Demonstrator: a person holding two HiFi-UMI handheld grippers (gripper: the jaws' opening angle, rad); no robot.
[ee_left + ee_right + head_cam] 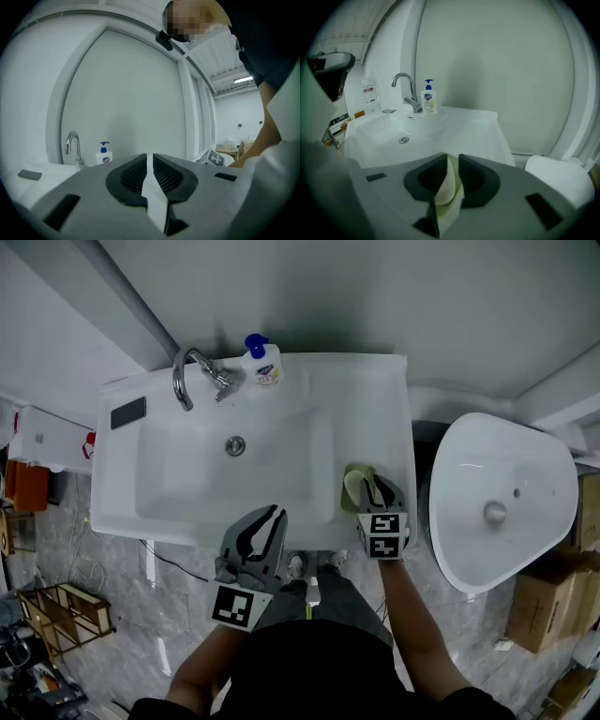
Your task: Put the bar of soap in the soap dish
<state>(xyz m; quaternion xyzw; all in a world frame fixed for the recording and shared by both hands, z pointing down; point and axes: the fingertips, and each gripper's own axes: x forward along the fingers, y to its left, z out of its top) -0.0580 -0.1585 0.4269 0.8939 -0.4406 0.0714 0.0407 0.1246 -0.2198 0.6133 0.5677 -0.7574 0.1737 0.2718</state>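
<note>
The pale cream bar of soap (448, 183) stands on edge between the jaws of my right gripper (453, 160), whose pads close against it. Right under it shows the green soap dish (446, 209). In the head view the dish (349, 499) sits on the right ledge of the white sink (375, 409), with the soap (354, 484) and my right gripper (379, 487) over it. My left gripper (268, 517) hovers at the sink's front edge, shut with nothing in it; in the left gripper view (150, 157) only a thin slit shows between the pads.
A chrome tap (192, 371) and a blue-capped soap dispenser (262, 364) stand at the back of the sink, and a dark flat object (128, 412) lies at its left corner. A white toilet (502, 502) stands to the right, cardboard boxes (548, 606) beyond it.
</note>
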